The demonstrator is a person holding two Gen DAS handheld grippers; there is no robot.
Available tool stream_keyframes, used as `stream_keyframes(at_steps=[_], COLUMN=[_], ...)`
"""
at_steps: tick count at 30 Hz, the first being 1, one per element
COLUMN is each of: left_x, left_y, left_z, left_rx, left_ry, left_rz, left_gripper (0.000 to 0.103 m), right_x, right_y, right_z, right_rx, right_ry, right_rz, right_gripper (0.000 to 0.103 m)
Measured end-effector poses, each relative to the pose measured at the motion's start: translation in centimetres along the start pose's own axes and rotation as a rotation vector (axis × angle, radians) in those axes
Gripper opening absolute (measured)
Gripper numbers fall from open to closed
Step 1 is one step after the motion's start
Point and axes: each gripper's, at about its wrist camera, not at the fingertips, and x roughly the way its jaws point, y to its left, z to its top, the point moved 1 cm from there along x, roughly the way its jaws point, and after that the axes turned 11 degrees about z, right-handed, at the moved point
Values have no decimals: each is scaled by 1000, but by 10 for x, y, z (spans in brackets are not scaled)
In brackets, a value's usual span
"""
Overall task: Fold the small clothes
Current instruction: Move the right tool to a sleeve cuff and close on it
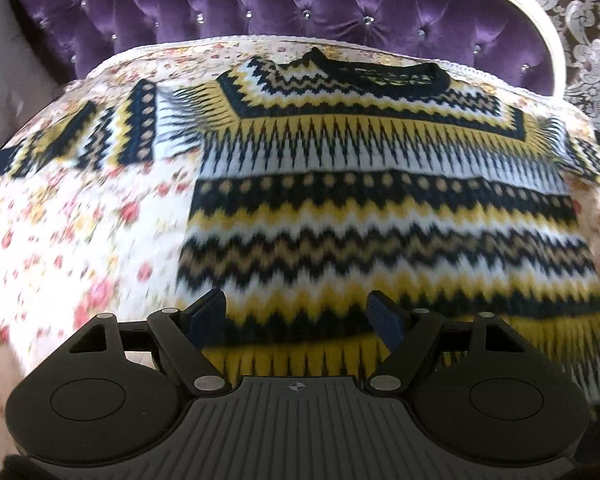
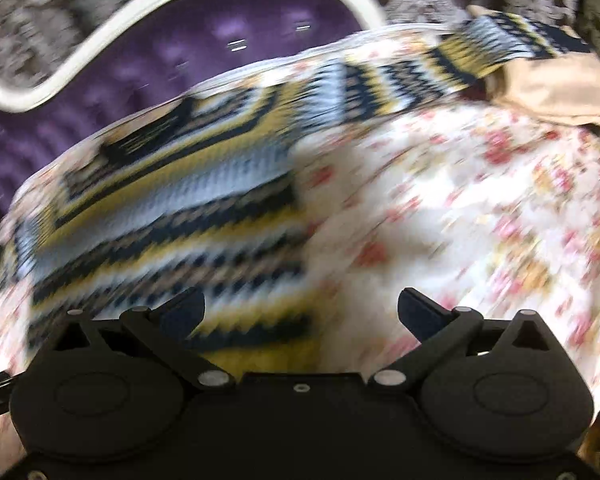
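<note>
A knitted sweater (image 1: pixel 380 200) with yellow, navy and white zigzag bands lies spread flat on a floral bed cover (image 1: pixel 80 240), collar toward the headboard, sleeves stretched out to both sides. My left gripper (image 1: pixel 298 314) hangs open above the sweater's lower hem, nothing between its fingers. In the blurred right wrist view the sweater (image 2: pixel 172 216) fills the left half and its right sleeve (image 2: pixel 440 64) runs toward the bed's far corner. My right gripper (image 2: pixel 300 312) is open above the sweater's lower right edge, empty.
A purple tufted headboard (image 1: pixel 300 4) with a white curved frame stands behind the bed. A tan cloth or pillow (image 2: pixel 560 84) lies at the bed's far right corner, under the sleeve end. Patterned wallpaper (image 1: pixel 580 20) is behind. The floral bed cover (image 2: pixel 480 220) stretches right of the sweater.
</note>
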Motion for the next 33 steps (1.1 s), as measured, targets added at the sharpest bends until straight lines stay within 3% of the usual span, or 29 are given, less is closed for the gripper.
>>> stream_keyframes(at_steps=[9,15,19,21,23,26,33], left_x=[60,66,70,73,76,76,75], left_y=[-17,-21,-22,-22,-20,-21,-22], left_z=[33,38,38,38,37,36,33], left_rx=[2,2,28,21,4,11,14], left_ry=[30,-35,-63,-61,-59,-72,-94], left_rz=[9,11,2,16,19,27,28], left_gripper=[77,79,89,101,103,103,103], right_x=[47,60,55,54,47,22,-25], right_y=[-35,-33,-38,-41,-50,-72,-147], right_z=[32,23,15,18,25,43,116], right_rx=[18,-95,-134,-157,-125,-18,187], right_ry=[-2,-17,-43,-22,-24,-130,-411], right_rz=[-134,-183,-142,-110,-53,17,14], right_gripper=[102,103,103,103,102,101,101])
